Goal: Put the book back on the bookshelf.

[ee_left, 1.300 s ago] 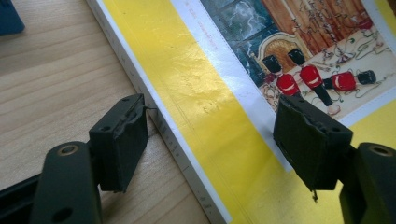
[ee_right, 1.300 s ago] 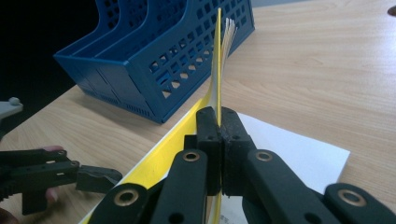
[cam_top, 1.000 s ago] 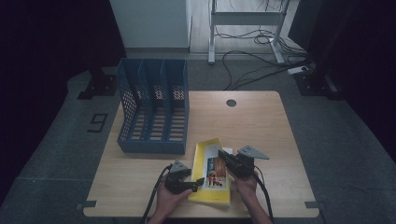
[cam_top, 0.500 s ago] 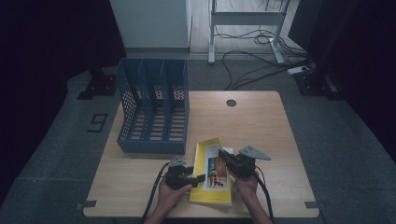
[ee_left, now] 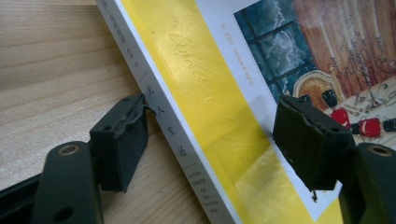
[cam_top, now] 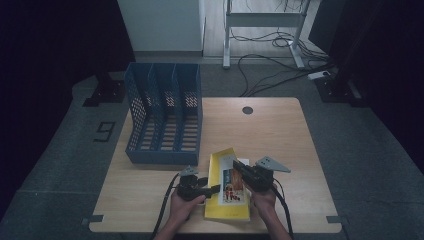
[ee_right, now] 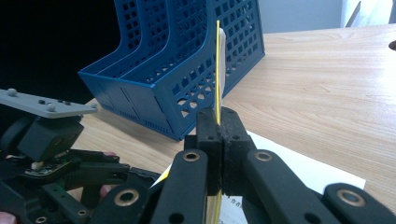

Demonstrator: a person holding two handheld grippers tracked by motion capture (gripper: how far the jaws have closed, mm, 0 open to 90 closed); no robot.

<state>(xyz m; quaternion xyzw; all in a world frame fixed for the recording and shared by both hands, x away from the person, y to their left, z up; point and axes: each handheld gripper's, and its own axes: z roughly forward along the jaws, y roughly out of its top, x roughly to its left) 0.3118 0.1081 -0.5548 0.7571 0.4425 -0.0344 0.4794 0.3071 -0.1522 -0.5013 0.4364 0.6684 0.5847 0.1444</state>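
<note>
Pinching the yellow cover [ee_right: 217, 70] of the book [cam_top: 227, 192], the right gripper [ee_right: 218, 122] lifts it edge-on; the left gripper [ee_left: 210, 140] straddles the spine, jaws spread; beyond stands the blue file rack [cam_top: 165, 117] on the table [cam_top: 280, 130]

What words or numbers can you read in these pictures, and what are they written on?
"9": black mark on the grey floor, left of the table.
"无人生还": printed down the white spine of the yellow book.
Smaller print lower on that spine: too small to read.
Embossed script on the yellow cover: too faint to read.
Print on the white page below the right gripper: too blurred.
</note>
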